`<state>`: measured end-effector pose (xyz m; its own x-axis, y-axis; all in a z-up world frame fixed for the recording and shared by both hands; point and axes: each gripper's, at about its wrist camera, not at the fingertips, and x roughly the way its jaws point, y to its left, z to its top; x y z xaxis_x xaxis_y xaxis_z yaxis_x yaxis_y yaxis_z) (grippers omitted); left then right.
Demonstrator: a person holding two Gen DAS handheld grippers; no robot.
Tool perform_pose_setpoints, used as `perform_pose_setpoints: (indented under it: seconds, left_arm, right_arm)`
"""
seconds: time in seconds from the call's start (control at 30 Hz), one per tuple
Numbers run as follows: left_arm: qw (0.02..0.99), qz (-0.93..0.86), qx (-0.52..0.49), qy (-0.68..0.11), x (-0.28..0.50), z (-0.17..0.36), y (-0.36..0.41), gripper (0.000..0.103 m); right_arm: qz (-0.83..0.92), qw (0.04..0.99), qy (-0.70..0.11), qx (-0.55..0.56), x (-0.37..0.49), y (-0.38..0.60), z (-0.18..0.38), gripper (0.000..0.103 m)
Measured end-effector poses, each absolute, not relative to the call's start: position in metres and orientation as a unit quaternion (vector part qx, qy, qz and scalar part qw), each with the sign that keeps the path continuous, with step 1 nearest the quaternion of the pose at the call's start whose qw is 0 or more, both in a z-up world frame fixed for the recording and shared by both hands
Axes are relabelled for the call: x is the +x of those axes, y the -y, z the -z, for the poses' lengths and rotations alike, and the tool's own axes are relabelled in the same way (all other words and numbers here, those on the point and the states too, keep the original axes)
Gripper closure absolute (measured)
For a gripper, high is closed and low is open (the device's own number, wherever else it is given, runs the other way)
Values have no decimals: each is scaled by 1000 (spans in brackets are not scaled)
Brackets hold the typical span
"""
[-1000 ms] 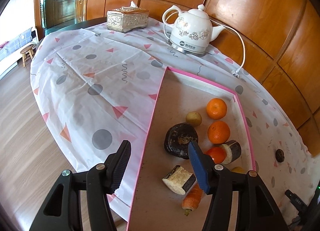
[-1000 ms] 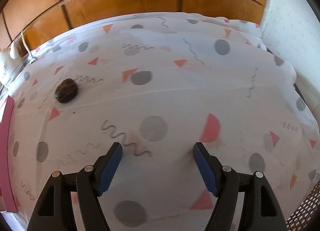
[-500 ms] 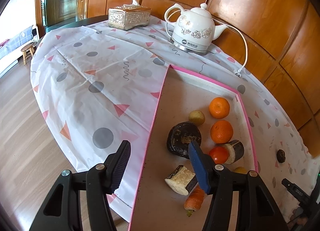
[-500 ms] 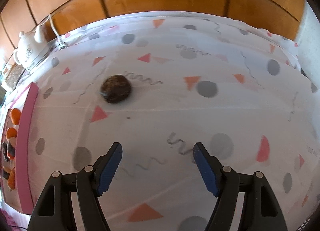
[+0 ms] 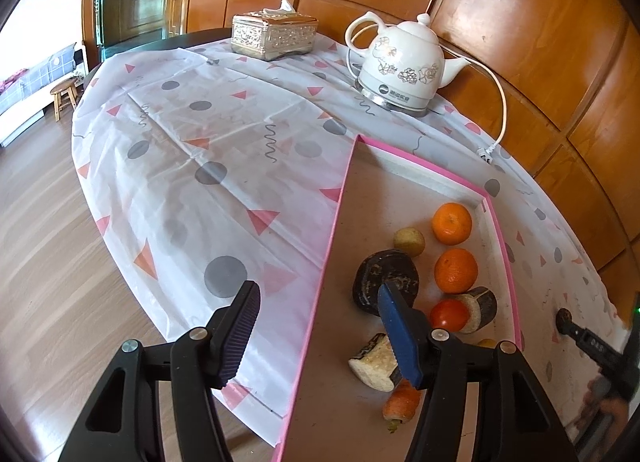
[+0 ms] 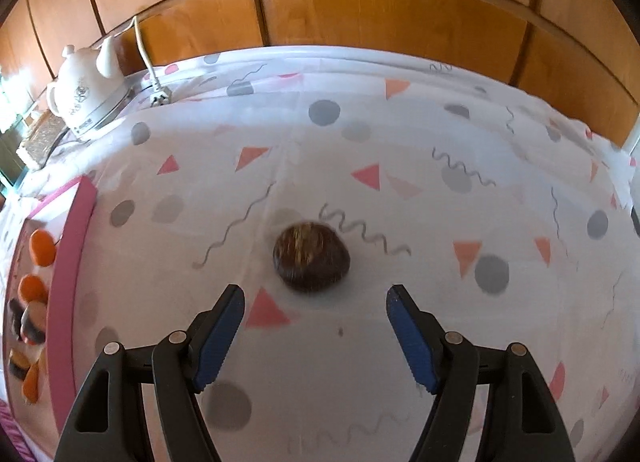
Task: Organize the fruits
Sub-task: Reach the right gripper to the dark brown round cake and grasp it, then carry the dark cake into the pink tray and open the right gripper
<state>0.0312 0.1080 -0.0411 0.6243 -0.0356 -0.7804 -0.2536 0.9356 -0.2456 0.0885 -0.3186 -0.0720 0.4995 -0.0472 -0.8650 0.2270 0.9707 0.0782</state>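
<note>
A dark brown round fruit (image 6: 311, 257) lies alone on the patterned tablecloth, just ahead of my right gripper (image 6: 316, 336), whose jaws stand open and empty. My left gripper (image 5: 318, 336) hangs open over the near left rim of the pink-edged tray (image 5: 335, 221), holding nothing. In the tray lie two oranges (image 5: 452, 222) (image 5: 456, 270), a small yellow-brown fruit (image 5: 409, 242), a dark round lump (image 5: 384, 280), a red tomato (image 5: 450, 314), two cut dark-skinned pieces (image 5: 374, 362) (image 5: 478, 308) and a carrot (image 5: 402, 402). The same loose fruit (image 5: 564, 317) shows right of the tray.
A white floral kettle (image 5: 402, 65) with its cord and plug (image 5: 486, 151) stands at the table's back, a silver tissue box (image 5: 274, 35) beside it. Wooden wall panels close behind. The table edge drops to wood floor at left. A stool (image 5: 64, 95) stands far left.
My right gripper has swung left across the cloth, so the dark fruit now sits centred just ahead of its jaws and the tray has come into view. The left gripper has hardly moved.
</note>
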Motion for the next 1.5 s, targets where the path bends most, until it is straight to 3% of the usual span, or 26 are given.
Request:
perform_pose_setpoints:
  seconds: [0.23,0.3,0.33,0.37,0.97,1.5]
  left_arm:
    - [882,-65,-168,-435,31,44,-109,40]
    - [882,-65,-168,-436,31,45,-109,40]
    - [882,-65,-167,-435,31,44,-109,40]
    - [882,-67,-168,-435,31,44,-109,40]
    - [887,-70,-173,-422,20,36,-111,38]
    - [890,-69,-177,-414,14,31,-112,34]
  right_arm:
    - [90,851,-510,85,114,323,85,31]
    - [84,846,-519,83,118,323,90,46]
    - [84,847,-518,81,120,322,90,47]
    - [82,850,-515,77,120,321,89,57]
    - [52,851,-512,101,74,316,82,58]
    - [-116,867,-475,90,38,217,33,58]
